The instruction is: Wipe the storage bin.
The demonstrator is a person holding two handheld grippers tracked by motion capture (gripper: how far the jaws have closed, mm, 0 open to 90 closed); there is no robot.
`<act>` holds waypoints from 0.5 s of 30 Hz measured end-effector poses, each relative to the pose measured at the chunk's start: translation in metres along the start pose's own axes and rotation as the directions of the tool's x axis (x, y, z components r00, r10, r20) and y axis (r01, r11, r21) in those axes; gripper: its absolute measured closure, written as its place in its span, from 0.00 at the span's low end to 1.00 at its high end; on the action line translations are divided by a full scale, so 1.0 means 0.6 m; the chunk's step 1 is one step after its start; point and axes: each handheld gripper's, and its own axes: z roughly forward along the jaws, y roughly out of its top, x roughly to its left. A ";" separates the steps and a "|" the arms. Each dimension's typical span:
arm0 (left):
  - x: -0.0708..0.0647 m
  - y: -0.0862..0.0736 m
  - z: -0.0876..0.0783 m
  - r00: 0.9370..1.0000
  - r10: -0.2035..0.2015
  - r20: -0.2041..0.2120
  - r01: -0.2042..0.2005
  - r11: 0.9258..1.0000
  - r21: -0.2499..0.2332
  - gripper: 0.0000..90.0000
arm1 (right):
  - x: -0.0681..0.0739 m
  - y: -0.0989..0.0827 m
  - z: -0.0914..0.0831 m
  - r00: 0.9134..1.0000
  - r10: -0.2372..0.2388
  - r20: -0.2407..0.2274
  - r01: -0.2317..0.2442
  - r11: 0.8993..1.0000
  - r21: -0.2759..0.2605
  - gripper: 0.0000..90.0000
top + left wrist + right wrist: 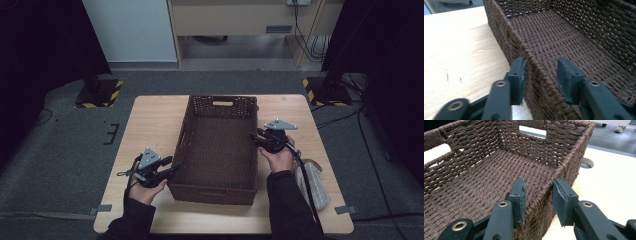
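A dark brown woven basket [222, 107] with nothing in it stands in the middle of the wooden table [150, 125]. My left gripper [175, 167] is at its left long wall near the front. In the left gripper view the jaws [541, 67] straddle the basket's rim [524, 47], one jaw outside against the weave and the other inside with a gap. My right gripper [255, 137] is at the right long wall. In the right gripper view its jaws [537, 190] straddle that wall [564, 170], the inner one close to the rim, the outer one apart from it.
A clear plastic-wrapped package [312, 182] lies on the table behind my right forearm, beside the trailing cable. A round hole [586, 163] sits in the tabletop past the basket's far right corner. Two stands with yellow-black bases [97, 92] flank the table on the floor.
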 end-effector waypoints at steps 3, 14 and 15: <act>-0.002 0.001 -0.001 1.000 0.016 -0.016 -0.016 1.000 0.011 0.68 | 0.003 0.000 -0.005 1.000 -0.008 -0.002 0.008 1.000 0.005 0.72; 0.022 0.001 -0.011 1.000 0.007 -0.005 -0.007 1.000 0.014 0.75 | 0.019 -0.004 -0.031 1.000 -0.016 -0.026 0.017 0.999 0.035 0.69; 0.022 0.001 -0.011 1.000 0.002 -0.004 -0.002 1.000 0.012 0.76 | 0.018 -0.002 -0.030 1.000 -0.012 -0.025 0.012 1.000 0.022 0.67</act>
